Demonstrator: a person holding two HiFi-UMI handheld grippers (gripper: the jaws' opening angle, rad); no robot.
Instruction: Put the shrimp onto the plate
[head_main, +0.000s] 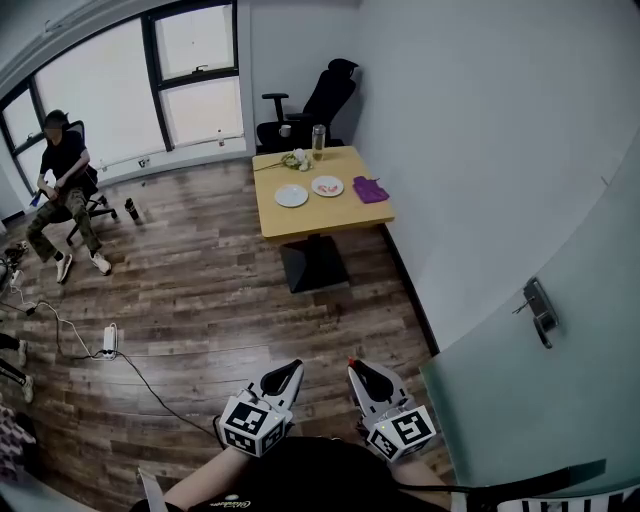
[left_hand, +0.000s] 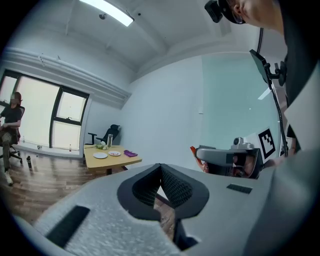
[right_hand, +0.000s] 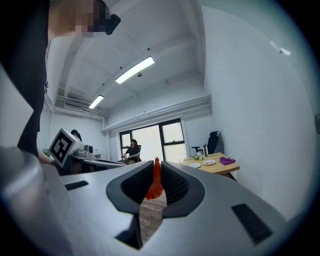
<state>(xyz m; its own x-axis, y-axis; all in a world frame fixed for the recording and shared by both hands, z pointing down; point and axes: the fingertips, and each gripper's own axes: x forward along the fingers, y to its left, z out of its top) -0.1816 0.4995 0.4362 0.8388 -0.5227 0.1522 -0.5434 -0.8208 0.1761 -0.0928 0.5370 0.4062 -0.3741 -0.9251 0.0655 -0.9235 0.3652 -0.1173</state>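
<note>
Carrying the shrimp clamped in the jaws of my right gripper, left gripper closed and empty, I stand well apart from the bench and must walk to its plate next.

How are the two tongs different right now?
The right tongs are shut on a red shrimp; the left tongs are shut with nothing between them. In the head view, a red tip pokes out of the right tongs, while nothing pokes out of the left tongs. Both are held low, far from the table.
</note>
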